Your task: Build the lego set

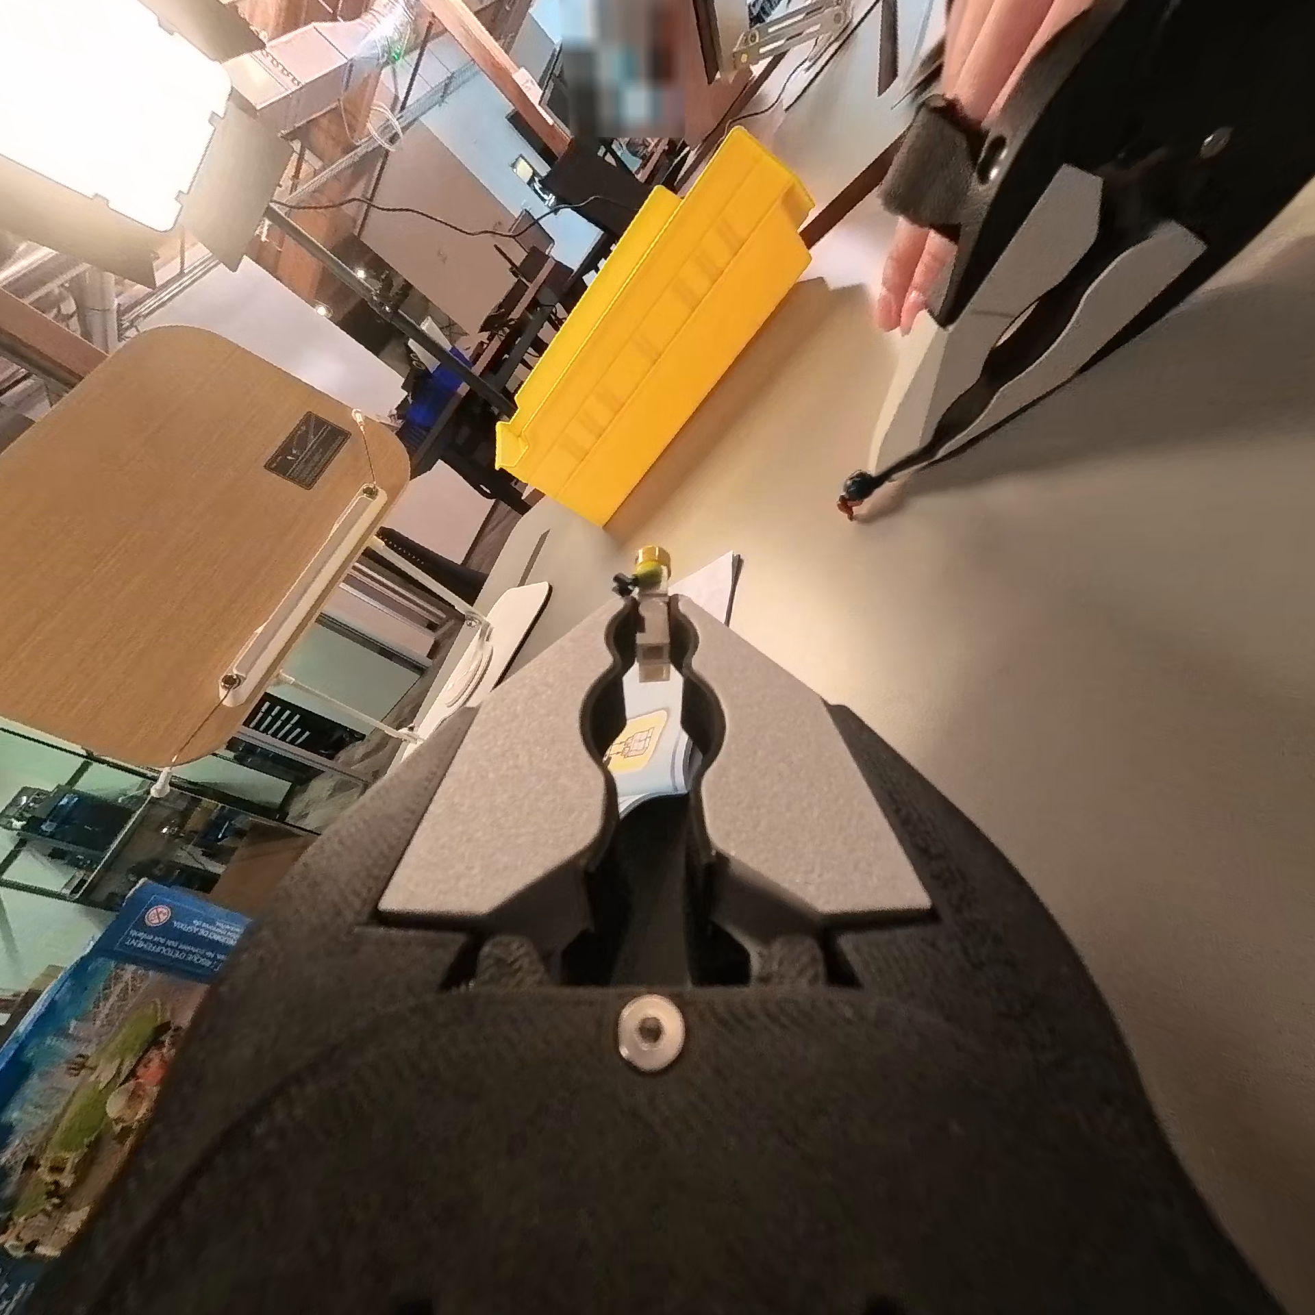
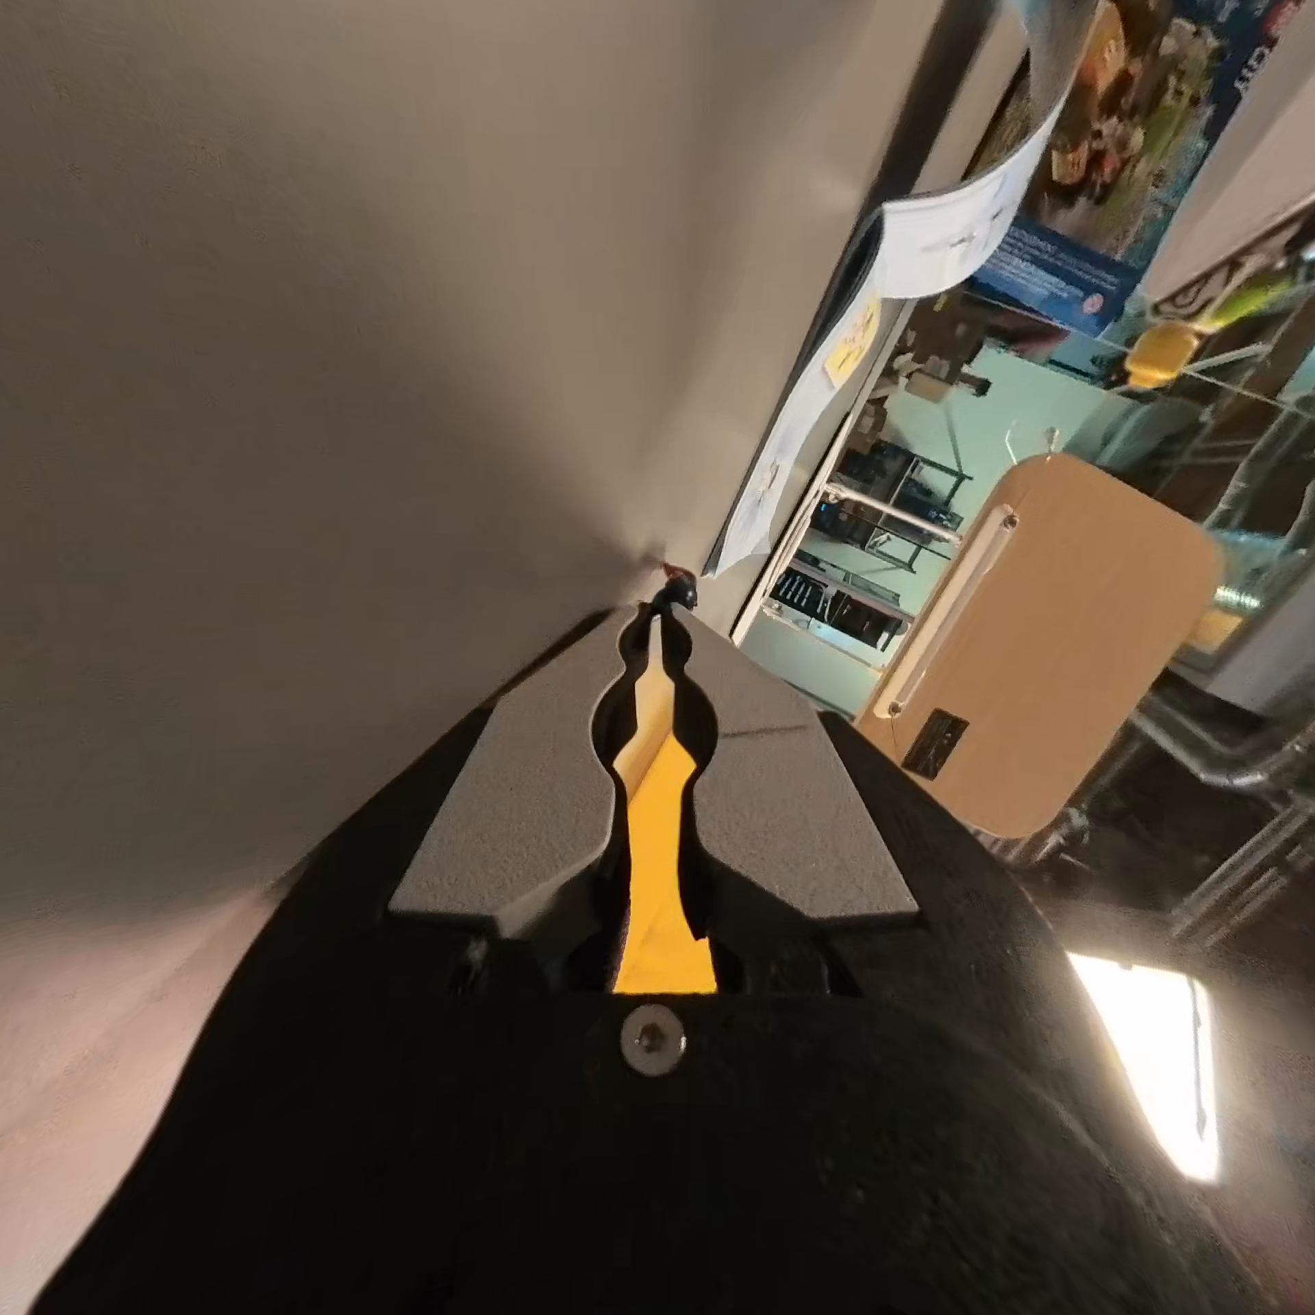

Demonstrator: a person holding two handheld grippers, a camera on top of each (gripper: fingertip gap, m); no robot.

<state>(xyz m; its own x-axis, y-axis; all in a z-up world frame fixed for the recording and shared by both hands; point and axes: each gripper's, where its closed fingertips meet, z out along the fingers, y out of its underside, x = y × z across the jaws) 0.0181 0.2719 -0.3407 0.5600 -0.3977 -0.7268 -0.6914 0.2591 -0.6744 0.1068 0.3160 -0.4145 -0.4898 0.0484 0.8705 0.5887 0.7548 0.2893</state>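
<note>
Beside the yellow bin (image 1: pixel 662 341), a labelled blue box (image 1: pixel 107 1053) (writing withheld).

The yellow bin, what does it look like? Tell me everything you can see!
The yellow bin is a long, narrow box that looks like smooth, shiny plastic. Its side has raised ribs and a thick lip runs along the rim. One end is cut lower, like a scoop front. It sits flat near the edge of the pale table, in front of the left gripper. Nothing else touches it, and its inside is hidden.
</note>
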